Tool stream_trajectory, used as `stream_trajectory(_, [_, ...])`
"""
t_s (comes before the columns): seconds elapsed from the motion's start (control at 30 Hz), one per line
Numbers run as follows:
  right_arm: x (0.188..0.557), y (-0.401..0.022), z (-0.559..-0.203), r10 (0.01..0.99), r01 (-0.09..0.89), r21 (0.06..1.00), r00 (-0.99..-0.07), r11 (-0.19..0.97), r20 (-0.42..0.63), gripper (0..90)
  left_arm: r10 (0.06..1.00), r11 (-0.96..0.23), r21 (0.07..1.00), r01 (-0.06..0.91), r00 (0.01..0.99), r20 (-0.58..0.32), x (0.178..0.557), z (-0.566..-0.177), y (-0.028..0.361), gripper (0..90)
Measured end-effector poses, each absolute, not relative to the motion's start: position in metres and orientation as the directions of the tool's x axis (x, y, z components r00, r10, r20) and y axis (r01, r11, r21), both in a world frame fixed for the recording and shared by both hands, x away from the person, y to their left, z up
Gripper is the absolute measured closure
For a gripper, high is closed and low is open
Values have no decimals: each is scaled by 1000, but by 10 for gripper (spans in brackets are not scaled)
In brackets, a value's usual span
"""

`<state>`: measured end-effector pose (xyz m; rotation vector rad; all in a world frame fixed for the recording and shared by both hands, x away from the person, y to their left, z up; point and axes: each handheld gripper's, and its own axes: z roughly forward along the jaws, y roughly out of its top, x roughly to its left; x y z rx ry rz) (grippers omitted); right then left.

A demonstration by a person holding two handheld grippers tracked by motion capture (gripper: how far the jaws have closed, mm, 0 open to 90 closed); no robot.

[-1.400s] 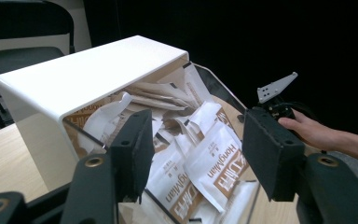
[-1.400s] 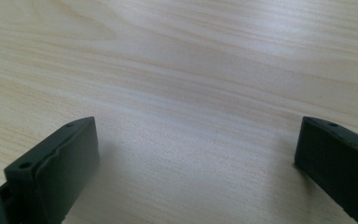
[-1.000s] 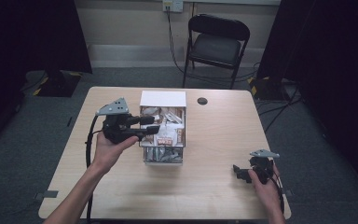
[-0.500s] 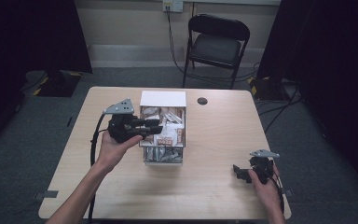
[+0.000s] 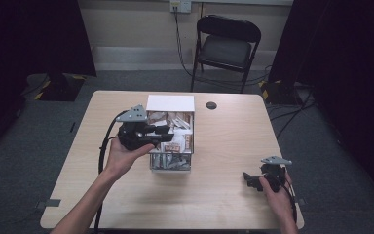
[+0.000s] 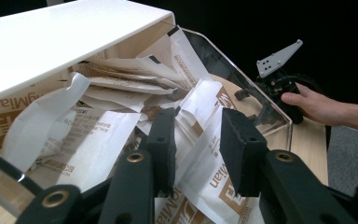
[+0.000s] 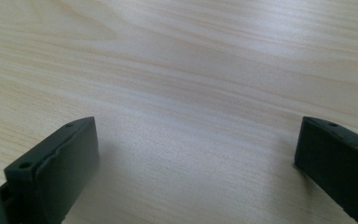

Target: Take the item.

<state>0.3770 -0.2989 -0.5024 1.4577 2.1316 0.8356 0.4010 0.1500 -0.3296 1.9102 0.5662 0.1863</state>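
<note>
A clear plastic box (image 5: 171,164) with a white lid (image 5: 170,103) raised at its back stands mid-table, stuffed with white and brown packets (image 5: 177,122). My left gripper (image 5: 168,132) reaches over the box from the left, jaws apart just above the heap. In the left gripper view its tips (image 6: 198,135) straddle a white and brown packet (image 6: 205,140) without pinching it, under the white lid (image 6: 60,37). My right gripper (image 5: 248,178) rests on the table at the front right, and in its own view it (image 7: 196,149) stands wide open over bare wood.
A small black round disc (image 5: 211,105) lies on the table (image 5: 224,146) behind and right of the box. A black folding chair (image 5: 226,46) stands beyond the far edge. The left gripper's cable (image 5: 102,151) trails down beside the forearm.
My left gripper has slid to the right, from the box's left side to over the packets. The right gripper has stayed still.
</note>
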Motion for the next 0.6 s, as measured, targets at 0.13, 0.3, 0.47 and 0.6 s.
stream_trajectory(0.13, [377,-299,-502,933,678,685,-360,268,-10,0,458,-316,902,295,880,-128,402,-331,153,796])
stream_trajectory(0.3, [377,-299,-502,933,678,685,-360,268,-9,0,447,-323,902,287,886,-122,400,-329,155,860])
stream_trajectory(0.47, [377,-299,-502,933,678,685,-360,269,-10,0,427,-304,906,294,892,-146,399,-327,159,900])
stream_trajectory(0.6, [377,-299,-502,933,678,685,-360,268,-9,0,434,-304,907,291,890,-140,396,-323,163,900])
